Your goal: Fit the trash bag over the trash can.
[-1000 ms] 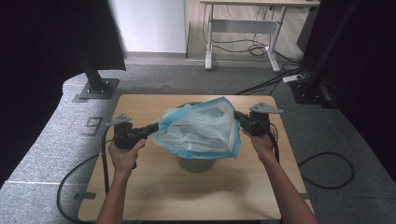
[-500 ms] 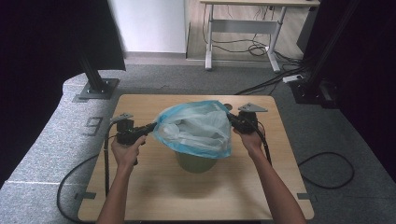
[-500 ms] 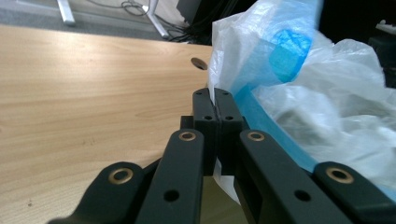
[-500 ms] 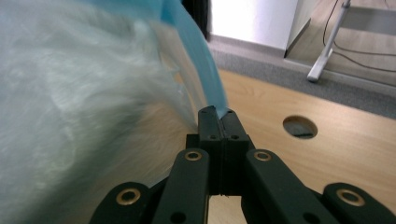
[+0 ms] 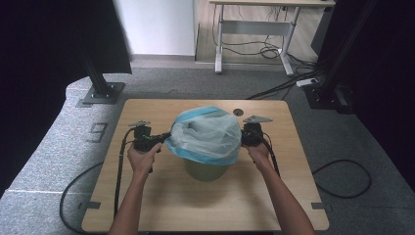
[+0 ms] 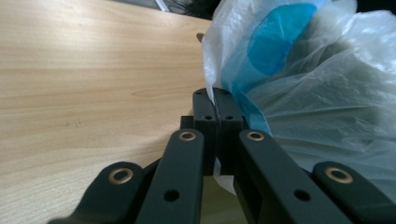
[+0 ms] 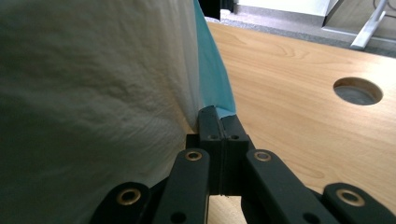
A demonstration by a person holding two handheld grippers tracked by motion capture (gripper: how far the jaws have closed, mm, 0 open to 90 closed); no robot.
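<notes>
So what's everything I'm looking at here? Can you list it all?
plastic bag: one, translucent white with blue edge, stretched over the bin between both grippers
bin: one, olive green, table centre, under the bag
table: one, light wood, round hole near far edge
desk frame: one, white, background floor
left gripper: one, black, shut on the bag's edge
right gripper: one, black, shut on the bag's edge
forearms: two, bare, from the bottom
</notes>
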